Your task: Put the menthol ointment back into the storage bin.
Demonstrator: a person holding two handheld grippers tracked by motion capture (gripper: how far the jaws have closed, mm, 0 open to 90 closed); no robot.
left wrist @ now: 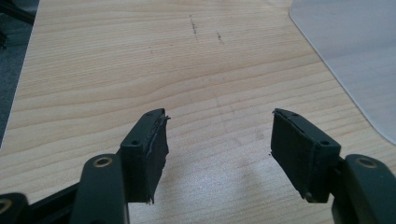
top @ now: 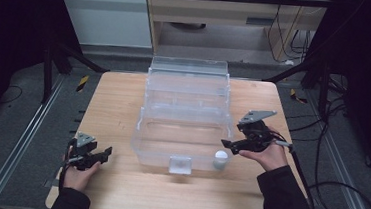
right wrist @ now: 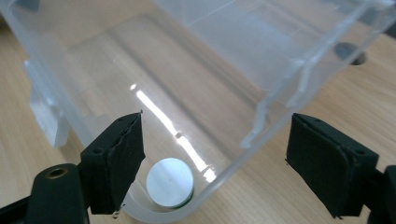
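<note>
A clear plastic box [top: 140, 143] stands mid-table with its lid tilted back. Inside its front right corner sits a small round white-capped container [top: 221, 159]. My right gripper [top: 228, 144] hovers just right of that corner, jaws open and empty. In the right gripper view the white cap [right wrist: 169, 182], with a green edge below it, lies under the box wall [right wrist: 224, 56], low between the jaws of my right gripper [right wrist: 217, 121]. My left gripper [top: 107, 152] rests at the table's front left, open with nothing between its pads. In the left gripper view, my left gripper [left wrist: 219, 116] faces bare wood.
The wooden table [top: 113, 99] ends close behind the box and near both hands. A frosted latch [top: 180, 164] sticks out from the box front. The box corner [left wrist: 355, 56] lies ahead right of the left jaws. Cables [top: 337, 191] trail over the floor at right.
</note>
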